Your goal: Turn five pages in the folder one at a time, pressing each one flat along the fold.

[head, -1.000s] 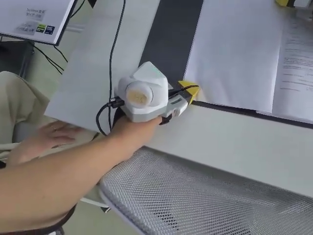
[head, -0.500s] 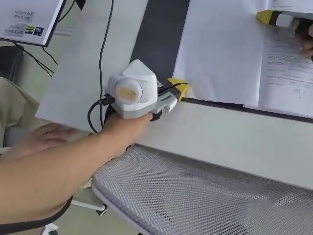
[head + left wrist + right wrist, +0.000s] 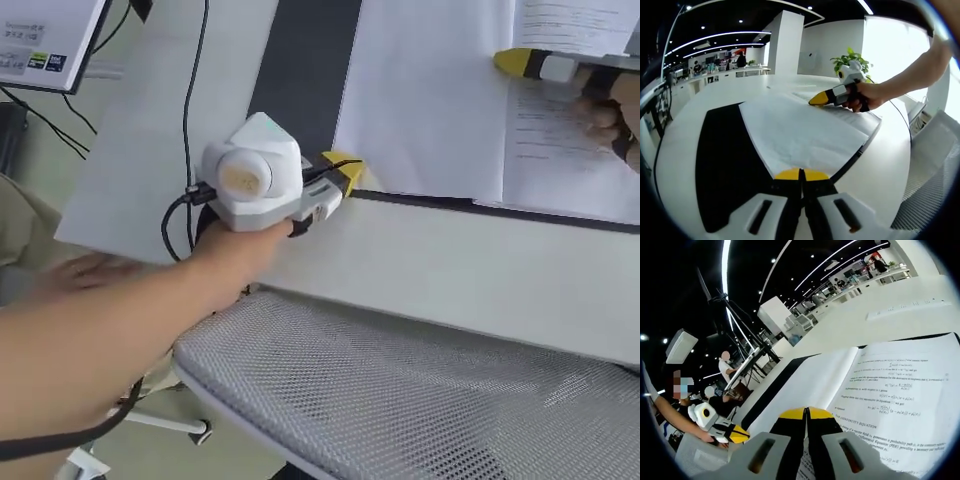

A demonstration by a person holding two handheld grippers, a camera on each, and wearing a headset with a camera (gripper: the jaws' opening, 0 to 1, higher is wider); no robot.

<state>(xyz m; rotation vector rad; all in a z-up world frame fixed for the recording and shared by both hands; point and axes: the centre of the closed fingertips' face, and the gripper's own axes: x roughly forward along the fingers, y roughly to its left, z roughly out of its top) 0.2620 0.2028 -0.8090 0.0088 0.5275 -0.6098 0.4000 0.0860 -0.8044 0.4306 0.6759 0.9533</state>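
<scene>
Left gripper [image 3: 801,174] jaws pressed together at blank page [image 3: 795,130] edge; right gripper [image 3: 806,413] likewise, over printed page [image 3: 900,385] ("CONTINUITY EQUATION" legible)

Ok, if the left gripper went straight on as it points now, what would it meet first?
Most likely the blank left page, whose near edge lies at the shut tips of the left gripper. The right gripper sits farther on, slightly aside. Whether the tips touch paper is unclear.
</scene>
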